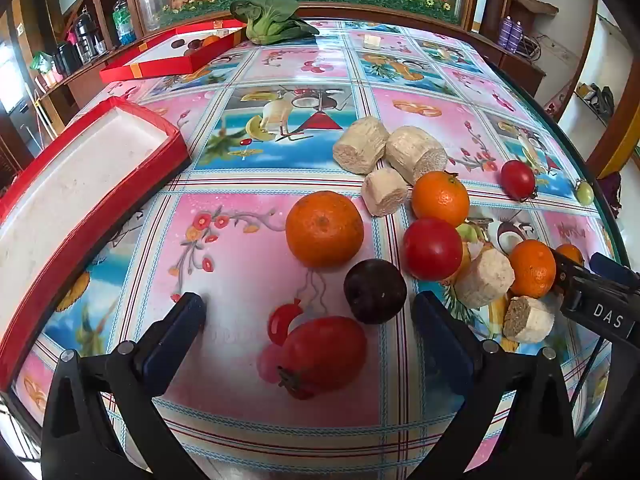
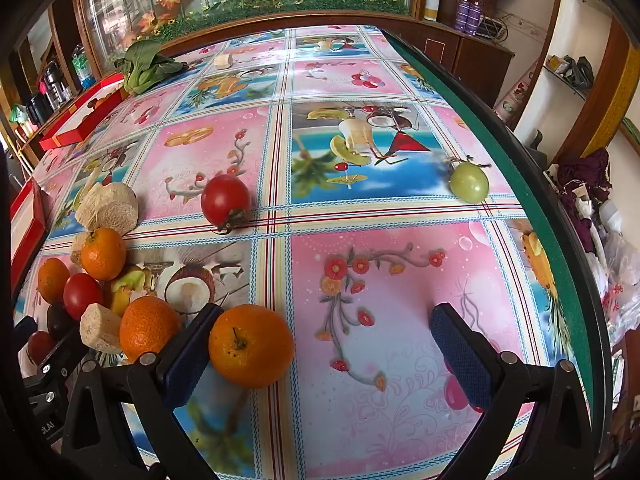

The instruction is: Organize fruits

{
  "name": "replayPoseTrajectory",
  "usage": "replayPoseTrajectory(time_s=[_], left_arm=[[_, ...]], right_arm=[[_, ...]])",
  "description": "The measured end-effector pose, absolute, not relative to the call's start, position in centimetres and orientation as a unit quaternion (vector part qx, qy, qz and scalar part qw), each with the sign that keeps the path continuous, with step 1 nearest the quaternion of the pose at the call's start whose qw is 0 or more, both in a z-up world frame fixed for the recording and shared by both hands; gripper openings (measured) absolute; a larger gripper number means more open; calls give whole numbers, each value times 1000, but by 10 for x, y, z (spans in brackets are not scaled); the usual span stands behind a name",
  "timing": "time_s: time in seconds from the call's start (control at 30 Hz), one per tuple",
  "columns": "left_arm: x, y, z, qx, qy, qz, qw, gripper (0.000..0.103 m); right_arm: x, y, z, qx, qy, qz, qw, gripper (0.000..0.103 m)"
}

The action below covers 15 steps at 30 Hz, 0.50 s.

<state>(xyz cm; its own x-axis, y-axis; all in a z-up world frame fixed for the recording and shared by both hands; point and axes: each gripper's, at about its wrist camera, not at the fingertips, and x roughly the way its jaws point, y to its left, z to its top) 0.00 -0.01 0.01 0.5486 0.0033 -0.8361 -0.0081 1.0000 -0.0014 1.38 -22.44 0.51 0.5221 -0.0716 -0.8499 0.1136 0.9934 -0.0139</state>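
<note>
- Fruits lie scattered on a patterned tablecloth [image 1: 248,248]; in the left wrist view, a large orange [image 1: 324,229] sits mid-table, with a dark plum [image 1: 375,291] just below it and a red tomato [image 1: 432,249] to its right.
- A red persimmon-like fruit [image 1: 320,354] lies between the fingers of the left gripper [image 1: 308,316], whose jaws stand wide apart and grasp nothing.
- Pale cut stalk chunks [image 1: 390,152] rest beyond the fruit, touching each other.
- A red box with a white inside [image 1: 80,184] sits at the left; a second red box [image 1: 160,60] and a leafy green [image 1: 268,20] lie at the far end.
- In the right wrist view, the right gripper [image 2: 328,324] is released too, its jaws spread wide.
- An orange [image 2: 251,346] lies just beside its left finger [image 2: 188,354], apparently touching it.
- A small tomato [image 2: 225,200] and a green grape-like fruit [image 2: 469,182] lie farther off, well apart.
- A cluster of oranges [image 2: 103,254] and stalk pieces sits at the left.
</note>
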Motion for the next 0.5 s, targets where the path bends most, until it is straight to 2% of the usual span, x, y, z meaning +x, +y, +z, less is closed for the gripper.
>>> replayPoseTrajectory(time_s=[0.5], left_arm=[[-1, 1, 2, -7, 474, 5, 881, 103]], right_arm=[[14, -224, 5, 22, 486, -53, 872, 103]])
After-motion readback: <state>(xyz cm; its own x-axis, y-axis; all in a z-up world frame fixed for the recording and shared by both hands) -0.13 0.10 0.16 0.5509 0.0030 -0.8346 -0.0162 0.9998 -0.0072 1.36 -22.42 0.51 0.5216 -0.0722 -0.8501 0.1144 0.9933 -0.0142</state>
